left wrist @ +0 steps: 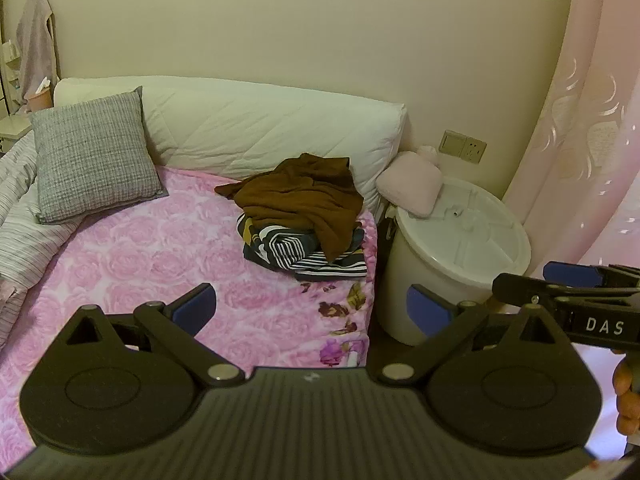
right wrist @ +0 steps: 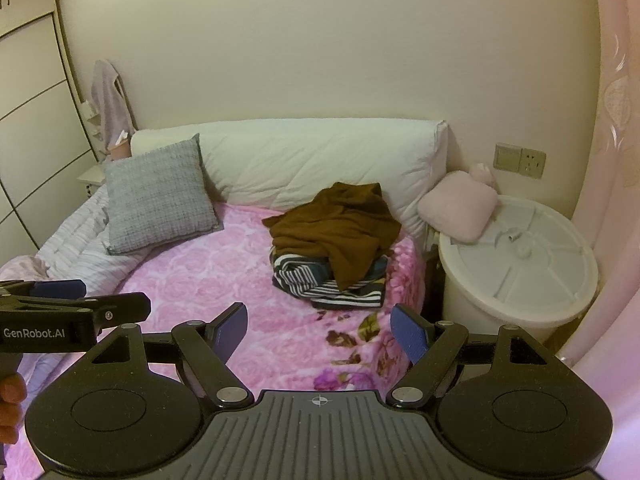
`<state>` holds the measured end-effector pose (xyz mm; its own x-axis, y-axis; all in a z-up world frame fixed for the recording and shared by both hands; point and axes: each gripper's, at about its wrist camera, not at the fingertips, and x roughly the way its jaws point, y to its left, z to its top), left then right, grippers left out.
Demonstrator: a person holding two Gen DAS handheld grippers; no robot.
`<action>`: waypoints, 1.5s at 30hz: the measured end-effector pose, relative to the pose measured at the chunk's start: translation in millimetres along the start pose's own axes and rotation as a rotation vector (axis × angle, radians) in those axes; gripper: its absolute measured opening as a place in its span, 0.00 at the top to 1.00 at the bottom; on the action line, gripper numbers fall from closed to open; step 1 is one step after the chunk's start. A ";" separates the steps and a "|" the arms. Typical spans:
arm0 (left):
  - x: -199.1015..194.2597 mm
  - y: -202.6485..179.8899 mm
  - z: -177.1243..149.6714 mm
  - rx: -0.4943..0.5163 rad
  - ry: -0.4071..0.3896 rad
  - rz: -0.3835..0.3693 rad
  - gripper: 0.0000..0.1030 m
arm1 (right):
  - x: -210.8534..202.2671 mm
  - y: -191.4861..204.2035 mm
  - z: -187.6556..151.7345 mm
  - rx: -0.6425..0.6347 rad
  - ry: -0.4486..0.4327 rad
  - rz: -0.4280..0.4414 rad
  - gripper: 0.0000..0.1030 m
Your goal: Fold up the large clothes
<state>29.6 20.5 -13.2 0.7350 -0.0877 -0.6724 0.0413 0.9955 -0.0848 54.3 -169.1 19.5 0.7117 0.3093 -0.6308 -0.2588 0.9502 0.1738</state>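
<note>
A crumpled brown garment (left wrist: 300,196) (right wrist: 336,228) lies on top of a pile of dark striped clothes (left wrist: 304,256) (right wrist: 328,284) at the far right of the pink rose bedspread (left wrist: 160,256) (right wrist: 224,272). My left gripper (left wrist: 310,308) is open, well short of the pile, with nothing between its blue pads. My right gripper (right wrist: 318,334) is open too, hovering over the bed's near edge, empty. Each gripper shows in the other's view: the right one (left wrist: 576,284) at the right edge, the left one (right wrist: 60,296) at the left edge.
A grey cushion (left wrist: 92,156) (right wrist: 158,198) leans on a long white pillow (left wrist: 280,132) (right wrist: 320,160) at the wall. A striped duvet (left wrist: 24,216) lies left. A white lidded bucket (left wrist: 460,248) (right wrist: 516,268) with a pink cushion (left wrist: 412,184) stands right of the bed.
</note>
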 end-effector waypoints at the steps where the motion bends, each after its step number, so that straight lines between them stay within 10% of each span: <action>1: 1.2 1.7 0.8 0.000 0.002 -0.001 0.03 | 1.2 0.1 0.4 0.000 0.002 -0.001 0.26; 45: 45.0 31.5 30.0 -0.019 0.050 0.002 0.03 | 48.3 -0.4 26.7 -0.002 0.066 0.012 0.26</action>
<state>84.2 49.0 -24.1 0.7007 -0.0876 -0.7081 0.0264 0.9949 -0.0970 106.2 -153.5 9.2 0.6642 0.3175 -0.6768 -0.2686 0.9462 0.1803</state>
